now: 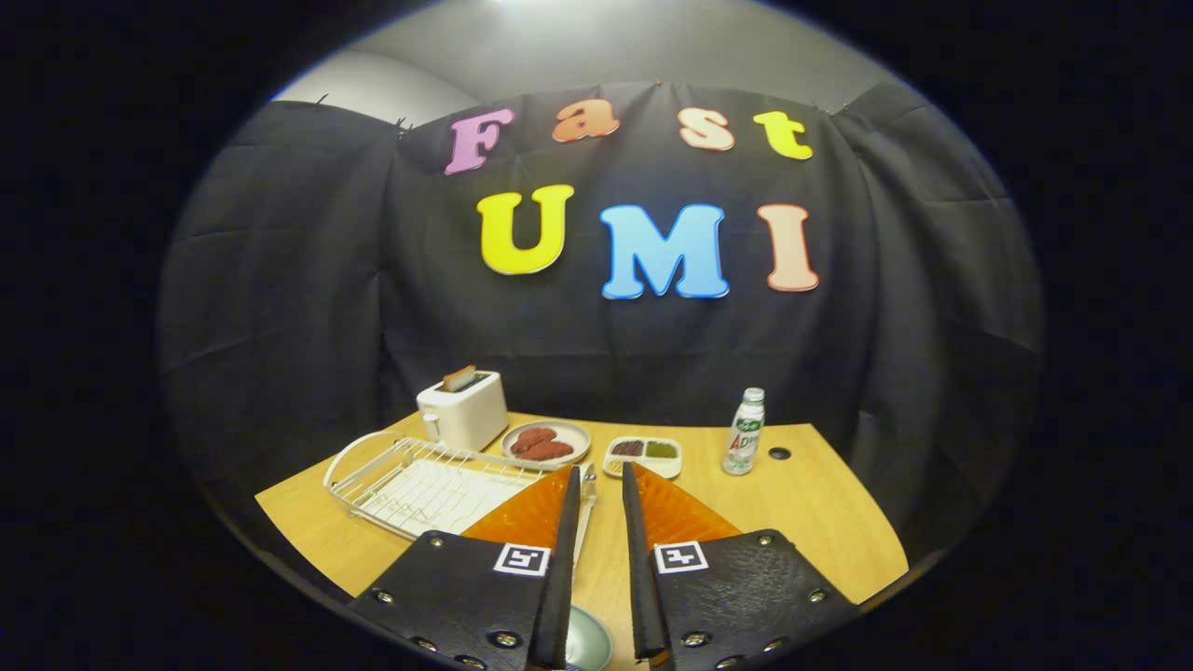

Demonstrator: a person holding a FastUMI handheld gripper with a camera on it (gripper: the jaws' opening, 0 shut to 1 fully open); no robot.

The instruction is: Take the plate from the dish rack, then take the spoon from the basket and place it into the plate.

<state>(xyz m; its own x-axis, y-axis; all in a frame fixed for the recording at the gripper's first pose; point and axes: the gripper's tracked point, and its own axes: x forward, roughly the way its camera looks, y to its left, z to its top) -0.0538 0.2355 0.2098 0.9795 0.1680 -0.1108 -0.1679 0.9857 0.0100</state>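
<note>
Gripper [601, 480] fingers held slightly parted, nothing pinched; spoon [584, 522] seen by left finger, plate [587, 641] below, dish rack [419, 480] alongside.

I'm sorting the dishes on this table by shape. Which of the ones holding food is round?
The round plate beside the toaster, holding reddish-brown pieces. The small tray next to it is rectangular with compartments. The tool is open, holding nothing.

Pretty dim overall, lit from a bright spot overhead on the ceiling. Heavy fisheye bending toward the edges, with corners fading dark. Mild glare on the wooden surface [820, 503], and softly blurred up close by the gripper [601, 480], fingers slightly parted.
</note>
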